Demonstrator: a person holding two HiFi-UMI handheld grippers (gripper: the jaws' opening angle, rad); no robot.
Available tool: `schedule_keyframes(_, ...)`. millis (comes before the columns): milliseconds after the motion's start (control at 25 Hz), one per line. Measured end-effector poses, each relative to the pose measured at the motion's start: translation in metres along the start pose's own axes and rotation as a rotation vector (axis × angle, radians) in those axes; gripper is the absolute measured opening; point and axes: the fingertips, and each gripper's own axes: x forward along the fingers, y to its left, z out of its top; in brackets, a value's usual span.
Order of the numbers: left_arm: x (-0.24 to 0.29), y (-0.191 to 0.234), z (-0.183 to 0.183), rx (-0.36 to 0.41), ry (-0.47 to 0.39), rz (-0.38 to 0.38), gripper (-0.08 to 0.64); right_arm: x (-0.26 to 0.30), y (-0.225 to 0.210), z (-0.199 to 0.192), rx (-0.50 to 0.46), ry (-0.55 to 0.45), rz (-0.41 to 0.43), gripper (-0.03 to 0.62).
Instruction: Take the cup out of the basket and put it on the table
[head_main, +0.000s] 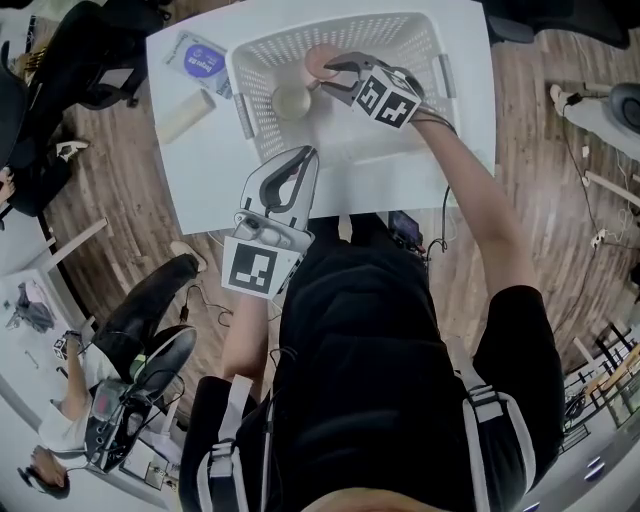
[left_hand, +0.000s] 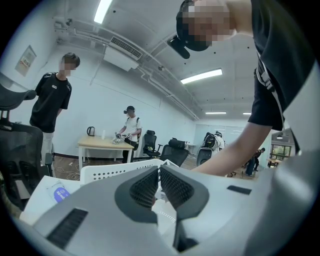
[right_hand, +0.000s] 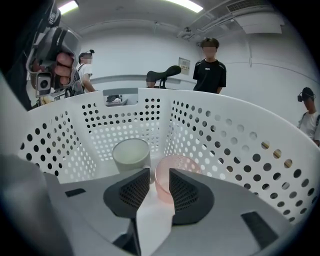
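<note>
**Cup (right_hand: 177, 170) in basket (head_main: 400, 28), right tool (right_hand: 158, 175) poised**

That pink cup stood upright on the basket's floor, just beside a white cup (right_hand: 131, 152). I had my right tool reaching inside the basket, jaws apart with the cup's near side showing between them, unpinched; I judged closing would catch its wall. My left tool (head_main: 303, 160) hung outside the basket's near wall, jaws together and empty, clear of the reach.

White hole-dotted basket (right_hand: 225, 145) with one pink cup (right_hand: 179, 169) and one cream cup (right_hand: 131, 152).
</note>
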Motion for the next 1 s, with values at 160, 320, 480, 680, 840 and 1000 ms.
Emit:
schedule_keyframes(160, 0.001, -0.003, -0.001, 0.003, 0.002, -0.005, 0.020, 0.003, 0.000, -0.005, -0.004, 0.014, 0.002, 0.115)
schedule_keyframes(320, 0.002, -0.006, -0.003, 0.002, 0.008, -0.009, 0.020, 0.003, -0.001, -0.007, -0.011, 0.014, -0.005, 0.115)
schedule_keyframes(480, 0.001, -0.006, -0.003, 0.001, 0.011, -0.008, 0.020, 0.002, 0.000, -0.007, -0.027, 0.020, -0.003, 0.115)
schedule_keyframes(680, 0.001, -0.004, -0.003, -0.001, 0.011, -0.004, 0.020, 0.004, -0.001, -0.009, -0.064, 0.039, -0.006, 0.095)
schedule_keyframes(840, 0.001, -0.003, -0.002, -0.003, 0.008, -0.002, 0.020, 0.004, 0.001, -0.010, -0.087, 0.058, 0.000, 0.038)
schedule_keyframes(1000, 0.001, -0.003, -0.001, -0.003, 0.006, 0.000, 0.020, 0.002, 0.001, -0.012, -0.080, 0.060, 0.005, 0.035)
